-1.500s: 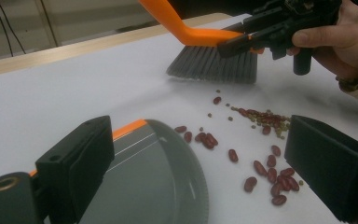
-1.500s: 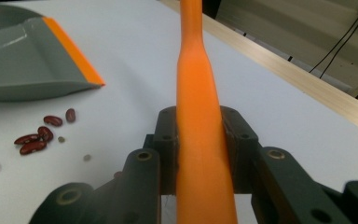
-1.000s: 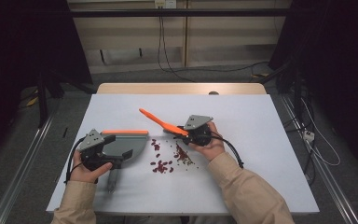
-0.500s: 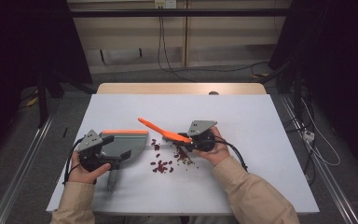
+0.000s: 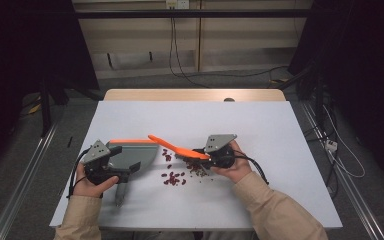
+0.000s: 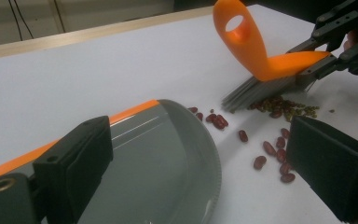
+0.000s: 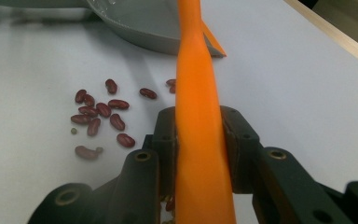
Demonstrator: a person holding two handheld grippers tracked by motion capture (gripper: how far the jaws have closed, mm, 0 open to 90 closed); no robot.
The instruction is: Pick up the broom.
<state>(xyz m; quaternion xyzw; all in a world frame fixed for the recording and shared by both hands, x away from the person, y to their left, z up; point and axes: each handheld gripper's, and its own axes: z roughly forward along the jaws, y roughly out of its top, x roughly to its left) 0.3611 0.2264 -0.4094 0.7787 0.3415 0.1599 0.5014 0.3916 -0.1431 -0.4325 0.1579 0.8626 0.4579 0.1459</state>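
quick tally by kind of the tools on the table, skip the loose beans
Dustpans: 1, grey with an orange edge
Brushes: 1, orange-handled
Handheld grippers: 2, left gripper and right gripper
Total: 4

My white tabletop (image 5: 280,150) has a bare wooden strip along its far edge. On it lie a grey dustpan (image 5: 132,155) with an orange rim and, just beside its mouth, scattered red kidney beans (image 5: 172,177) with a few small green ones
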